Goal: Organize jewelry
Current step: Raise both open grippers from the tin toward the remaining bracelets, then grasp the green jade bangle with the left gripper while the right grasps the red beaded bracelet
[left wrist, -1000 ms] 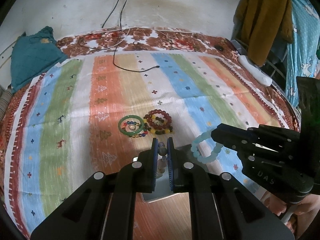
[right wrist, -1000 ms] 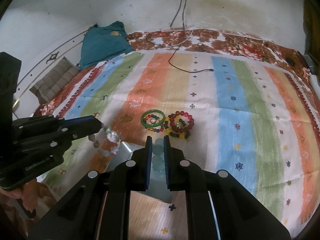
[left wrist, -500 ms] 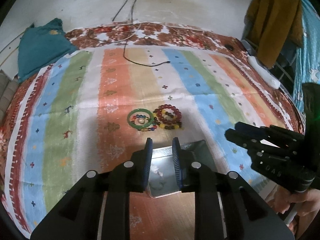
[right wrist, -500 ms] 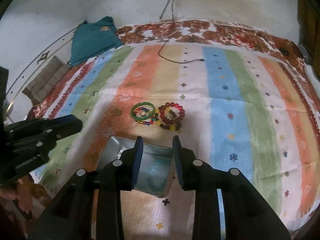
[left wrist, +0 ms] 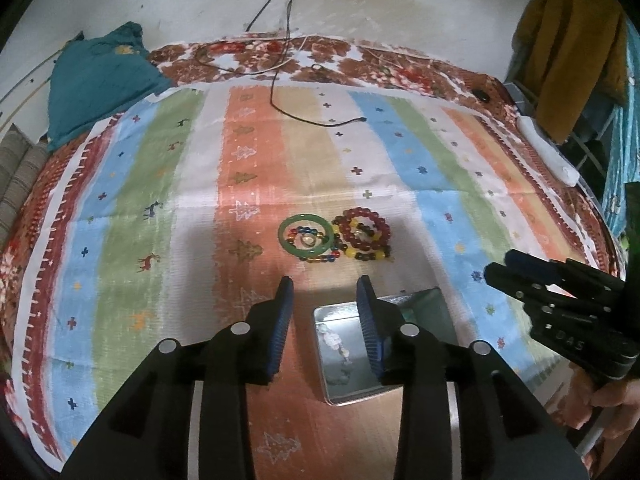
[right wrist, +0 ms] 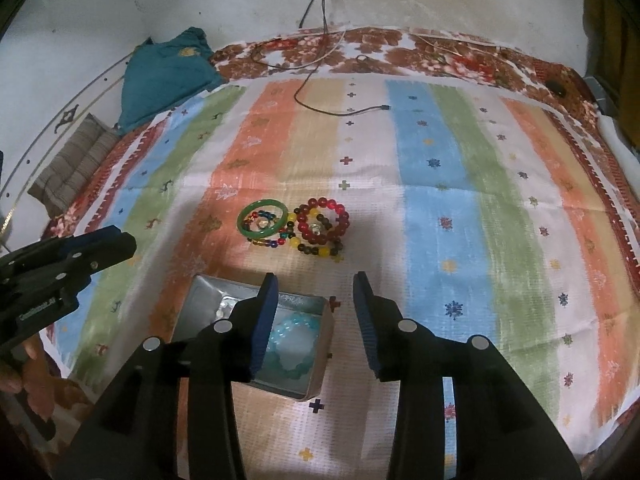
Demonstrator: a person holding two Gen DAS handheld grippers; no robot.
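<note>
A small metal tin (left wrist: 424,304) (right wrist: 320,376) lies open on the striped cloth. Inside it rest a pale clear-bead bracelet (left wrist: 338,350) and a light blue bead bracelet (right wrist: 294,346). Beyond the tin sit a green bangle (left wrist: 305,236) (right wrist: 262,220), a multicoloured bead string and a red bead bracelet (left wrist: 363,230) (right wrist: 324,220). My left gripper (left wrist: 324,284) hovers over the tin's left edge, its jaws opening with nothing between them. My right gripper (right wrist: 316,280) hangs above the tin's right side, jaws opening and empty too.
A striped cloth (left wrist: 120,240) covers a floral bedspread. A black cable (left wrist: 320,120) trails from the wall onto the cloth. A teal cushion (left wrist: 96,76) lies at the back left, hanging clothes (left wrist: 572,48) at the right.
Both grippers let go of their bracelets, which now lie in the tin. Both pairs of jaws have spread apart, and both cameras have drifted so the tin shows beneath.
</note>
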